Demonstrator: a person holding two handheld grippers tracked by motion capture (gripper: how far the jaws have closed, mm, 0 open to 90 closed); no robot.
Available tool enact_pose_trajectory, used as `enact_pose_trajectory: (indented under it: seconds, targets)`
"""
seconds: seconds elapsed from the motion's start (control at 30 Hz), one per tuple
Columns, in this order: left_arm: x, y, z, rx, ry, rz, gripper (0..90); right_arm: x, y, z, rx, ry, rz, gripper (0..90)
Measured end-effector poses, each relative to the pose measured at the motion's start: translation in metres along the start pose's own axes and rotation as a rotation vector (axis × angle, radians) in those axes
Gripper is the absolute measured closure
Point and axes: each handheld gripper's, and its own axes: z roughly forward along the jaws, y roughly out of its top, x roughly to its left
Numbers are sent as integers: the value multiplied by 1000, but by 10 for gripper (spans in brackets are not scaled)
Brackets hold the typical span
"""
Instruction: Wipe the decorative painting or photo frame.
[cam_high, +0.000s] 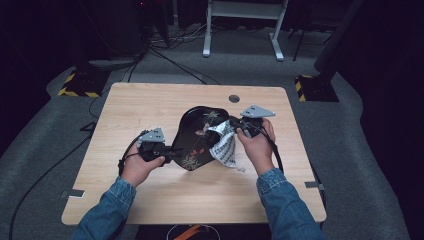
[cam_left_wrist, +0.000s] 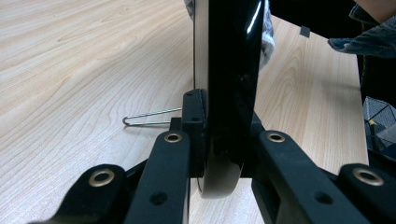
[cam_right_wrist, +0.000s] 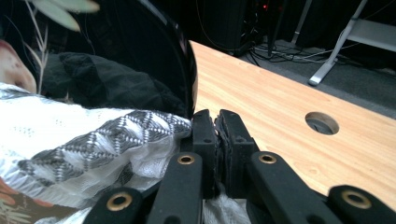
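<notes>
1. This is a lab or recording studio, not a home: black curtains close off the dark room beyond the left gripper (cam_high: 172, 152) and right gripper (cam_high: 235, 125).
2. Grey carpet carries loose black cables (cam_high: 172, 60) behind the light wooden table (cam_high: 150, 100).
3. Yellow-and-black hazard-striped stand bases (cam_high: 80, 85) flank the far corners.
4. A white metal desk frame (cam_high: 242, 30) stands farther back.

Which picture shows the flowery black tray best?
The high view: the whole tray shows, tilted up, painted flowers visible. The left gripper view shows just its glossy edge between the jaws. The right gripper view shows a dark curved part behind the cloth.
</notes>
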Motion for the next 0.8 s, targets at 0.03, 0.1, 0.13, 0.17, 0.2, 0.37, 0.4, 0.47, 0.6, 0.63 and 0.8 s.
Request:
enact_pose_trajectory:
  seconds: [0.03, 0.1, 0.13, 0.17, 0.2, 0.37, 0.4, 0.47, 0.6, 0.63, 0.8]
  targets:
    - [0, 0, 0, 0, 0, 1, 799, 1, -4, 2, 9, 3, 3, 867]
    - [0, 0, 0, 0, 0, 1, 799, 2, -6, 3, 15, 7, 9, 866]
    - [0, 0, 0, 0, 0, 1, 798, 2, -6, 3, 15, 7, 9, 866]
    - [0, 0, 0, -1, 0, 0, 798, 2, -7, 4, 17, 10, 13, 867]
    - [0, 0, 0, 0, 1, 0, 798, 3, -8, 5, 22, 10, 16, 867]
    - [-1, 0, 0, 1, 2, 0, 799, 6, -16, 7, 30, 21, 32, 867]
    - [-1, 0, 0, 1, 2, 0, 799, 6, -18, 8, 31, 21, 35, 866]
    - [-1, 0, 0, 0, 2, 0, 799, 6, -19, 8, 30, 22, 39, 866]
    - [-1, 0, 0, 0, 2, -1, 799, 7, -25, 10, 34, 22, 55, 866]
    - [-1, 0, 0, 0, 2, -1, 799, 7, -25, 10, 34, 22, 55, 866]
    - [-1, 0, 0, 0, 1, -3, 800, 7, -32, 12, 53, 18, 59, 867]
